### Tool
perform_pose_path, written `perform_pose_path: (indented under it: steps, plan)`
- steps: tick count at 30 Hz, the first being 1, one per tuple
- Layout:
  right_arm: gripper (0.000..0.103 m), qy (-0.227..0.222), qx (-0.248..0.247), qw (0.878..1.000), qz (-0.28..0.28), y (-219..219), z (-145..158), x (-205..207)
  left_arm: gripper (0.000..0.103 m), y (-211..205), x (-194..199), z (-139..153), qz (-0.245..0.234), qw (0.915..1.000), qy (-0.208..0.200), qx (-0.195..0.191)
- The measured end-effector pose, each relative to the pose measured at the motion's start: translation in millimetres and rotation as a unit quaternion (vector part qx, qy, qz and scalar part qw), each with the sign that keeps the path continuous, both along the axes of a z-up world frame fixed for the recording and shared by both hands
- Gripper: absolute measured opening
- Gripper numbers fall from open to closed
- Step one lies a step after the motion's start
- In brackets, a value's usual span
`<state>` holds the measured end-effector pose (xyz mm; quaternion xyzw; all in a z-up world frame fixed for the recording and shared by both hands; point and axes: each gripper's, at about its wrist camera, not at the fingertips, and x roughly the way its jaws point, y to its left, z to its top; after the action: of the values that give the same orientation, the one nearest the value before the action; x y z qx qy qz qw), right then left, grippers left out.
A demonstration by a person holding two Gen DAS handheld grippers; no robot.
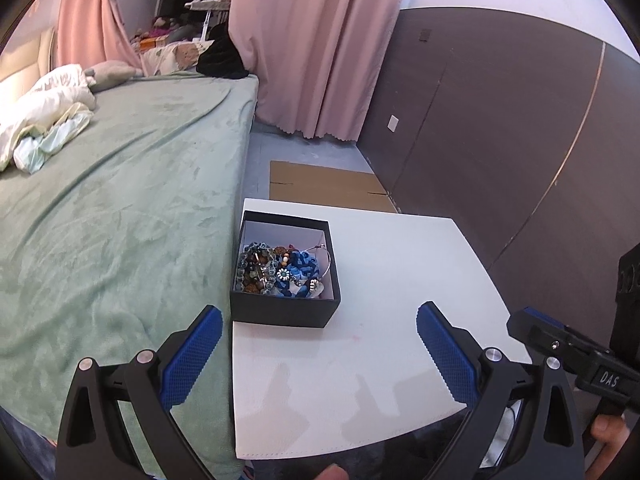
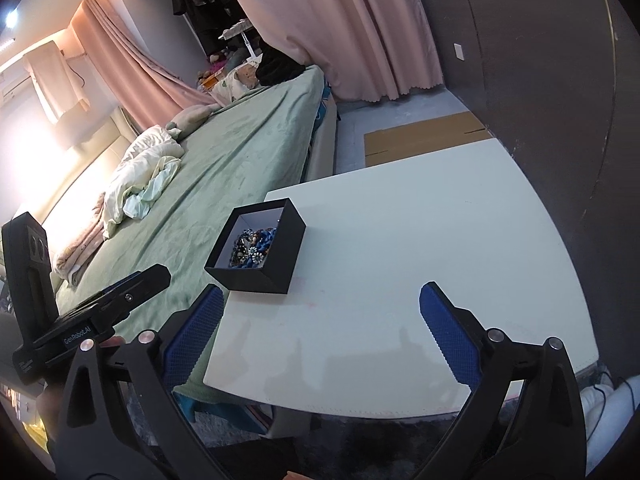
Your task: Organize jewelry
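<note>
A black open box (image 1: 285,312) stands at the left edge of a white table (image 1: 400,272). It holds a heap of jewelry (image 1: 280,270): bead bracelets, blue pieces and a thin silver hoop. My left gripper (image 1: 320,336) is open and empty, hovering above the table just in front of the box. The box also shows in the right wrist view (image 2: 260,276) with the jewelry (image 2: 254,250) inside. My right gripper (image 2: 322,316) is open and empty above the table's near part, to the right of the box. The other gripper's body (image 2: 100,312) shows at left.
A bed with a green blanket (image 1: 120,208) lies against the table's left side, with crumpled white bedding (image 1: 44,112) on it. Flat cardboard (image 1: 324,184) lies on the floor behind the table. A dark wall panel (image 1: 500,128) stands to the right, pink curtains (image 1: 320,48) behind.
</note>
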<state>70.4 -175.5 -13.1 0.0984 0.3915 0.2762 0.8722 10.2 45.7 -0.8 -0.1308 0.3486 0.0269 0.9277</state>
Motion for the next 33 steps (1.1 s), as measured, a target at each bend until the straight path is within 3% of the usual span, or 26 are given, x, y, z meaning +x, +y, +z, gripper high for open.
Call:
perform_pose_path:
  steps: [11,24,33]
  plan:
    - [0.098,-0.022,-0.005,1.0,-0.004,-7,3,-2,0.094,-6,-2,9,0.01,0.9994,-0.02,0.028]
    - [0.098,-0.029,-0.021,0.999,-0.024,-12,1,-3,0.094,-8,-2,10,0.0,0.9996,-0.02,0.019]
    - [0.098,-0.019,-0.007,1.0,-0.014,-15,-1,-2,0.094,-11,-5,10,-0.002,0.9995,-0.024,0.02]
